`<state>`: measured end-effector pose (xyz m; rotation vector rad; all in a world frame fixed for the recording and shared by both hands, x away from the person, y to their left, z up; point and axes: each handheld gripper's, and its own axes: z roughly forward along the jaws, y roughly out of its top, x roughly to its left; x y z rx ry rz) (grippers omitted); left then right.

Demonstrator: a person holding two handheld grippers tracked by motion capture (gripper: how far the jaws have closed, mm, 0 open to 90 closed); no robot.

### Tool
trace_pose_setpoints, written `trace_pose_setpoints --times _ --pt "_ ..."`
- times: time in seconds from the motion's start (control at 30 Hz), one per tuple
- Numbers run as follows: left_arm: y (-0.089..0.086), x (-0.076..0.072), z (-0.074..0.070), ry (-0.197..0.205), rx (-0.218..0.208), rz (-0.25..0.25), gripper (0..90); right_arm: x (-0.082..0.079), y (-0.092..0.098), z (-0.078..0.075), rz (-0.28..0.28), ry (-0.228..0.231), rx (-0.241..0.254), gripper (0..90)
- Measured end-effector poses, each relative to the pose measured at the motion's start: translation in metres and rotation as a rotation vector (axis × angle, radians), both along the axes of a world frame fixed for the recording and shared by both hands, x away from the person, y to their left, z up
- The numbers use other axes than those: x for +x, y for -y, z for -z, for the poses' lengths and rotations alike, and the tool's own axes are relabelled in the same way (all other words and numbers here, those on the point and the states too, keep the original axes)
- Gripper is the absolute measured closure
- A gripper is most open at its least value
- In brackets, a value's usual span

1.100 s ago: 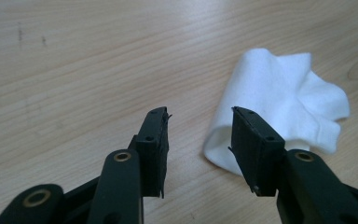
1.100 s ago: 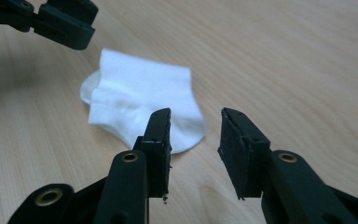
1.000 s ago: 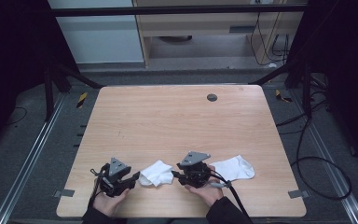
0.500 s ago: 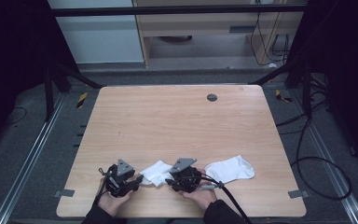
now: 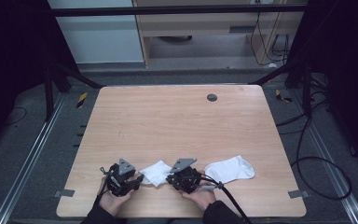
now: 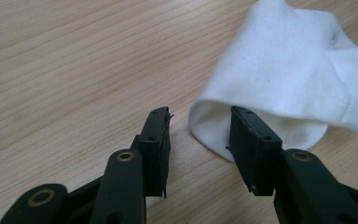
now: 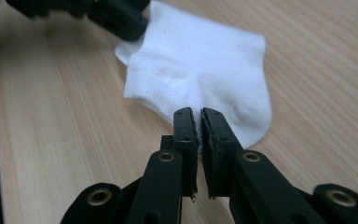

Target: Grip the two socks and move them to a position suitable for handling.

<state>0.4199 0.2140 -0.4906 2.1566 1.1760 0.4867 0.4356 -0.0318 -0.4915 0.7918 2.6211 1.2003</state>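
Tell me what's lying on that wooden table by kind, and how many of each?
White socks: 2, a folded sock between the two hand-held grippers and a flat sock to its right.
Hand-held grippers: 2, the left gripper and the right gripper.
Total: 4

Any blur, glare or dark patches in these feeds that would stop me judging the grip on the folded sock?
High view: table evenly lit, surroundings dark, grippers small. Left gripper view: jaws near the lens soft, folded sock bright with little texture but its edge clear. Right gripper view: knit sharp on the sock, top corners blurred, right gripper readable with jaws nearly together at the fabric edge.
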Motion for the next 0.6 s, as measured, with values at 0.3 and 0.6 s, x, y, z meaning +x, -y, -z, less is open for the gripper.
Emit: trace_pose_setpoints --times 0.3,0.6 --pt "0.003 -0.004 -0.002 0.002 -0.018 -0.005 55.4 0.000 0.009 -0.020 0.093 0.007 0.171 84.8" --pt "0.008 0.000 0.002 -0.022 -0.016 -0.005 67.7 0.000 0.001 -0.028 0.100 0.002 0.217 84.8"
